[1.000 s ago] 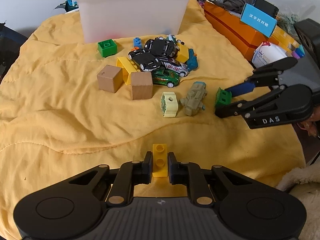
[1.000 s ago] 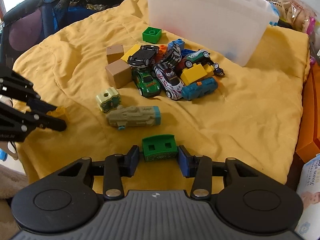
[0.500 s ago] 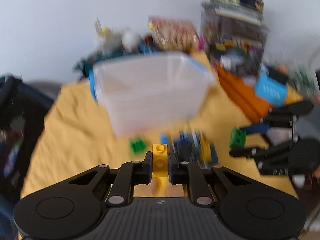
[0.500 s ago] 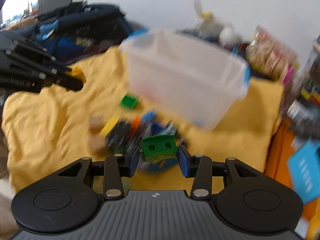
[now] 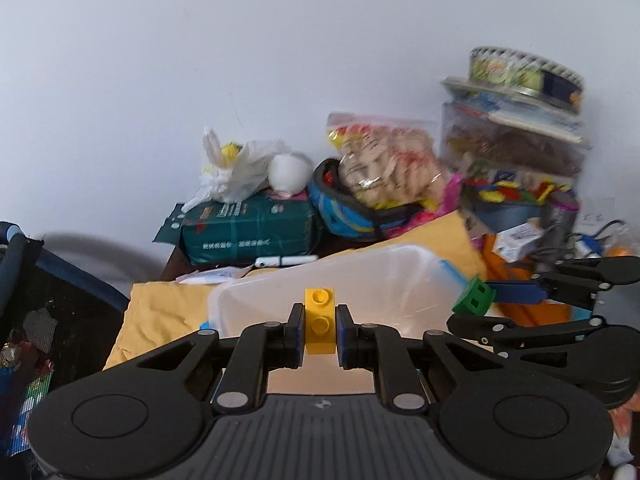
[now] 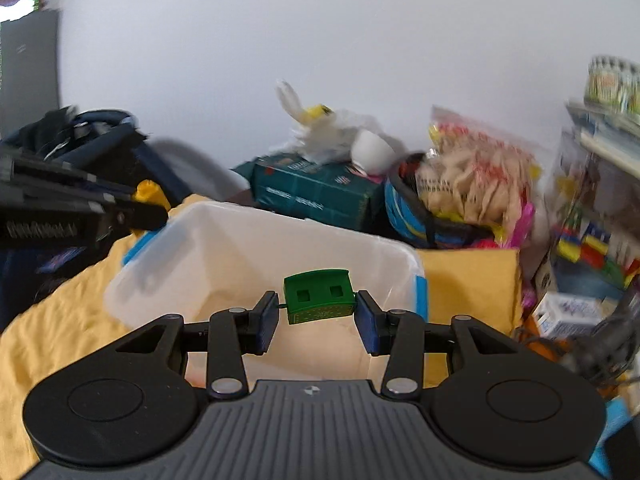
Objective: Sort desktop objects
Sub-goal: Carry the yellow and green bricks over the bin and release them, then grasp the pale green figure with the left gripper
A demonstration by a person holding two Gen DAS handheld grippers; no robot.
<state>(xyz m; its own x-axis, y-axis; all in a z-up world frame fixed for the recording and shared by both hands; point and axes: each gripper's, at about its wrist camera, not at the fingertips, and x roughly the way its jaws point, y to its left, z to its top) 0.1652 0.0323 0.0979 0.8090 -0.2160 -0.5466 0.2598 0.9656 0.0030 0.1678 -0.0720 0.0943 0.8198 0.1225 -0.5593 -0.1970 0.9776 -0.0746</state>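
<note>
Item one: my left gripper is clamping a small yellow plastic studded brick between its pads, studs facing me, both pads pressing flat on its sides. It is hanging over the near rim of the translucent white plastic storage bin, which is sitting on the yellow quilted cloth toward that cloth's far edge.

Item two: my right gripper is carrying a green plastic block with two square holes. The right pad is touching the block; on the left I am seeing a thin gap with only a small pin bridging it, so I am reading this as a light grip. The block is hovering above the bin's open mouth, inside its right rim.

Item three: in the left wrist view, the right gripper is sitting just beside the bin's right corner, level with mine.

Item four: beyond the cloth's far edge, a dark green wrapped package is lying against the wall.
</note>
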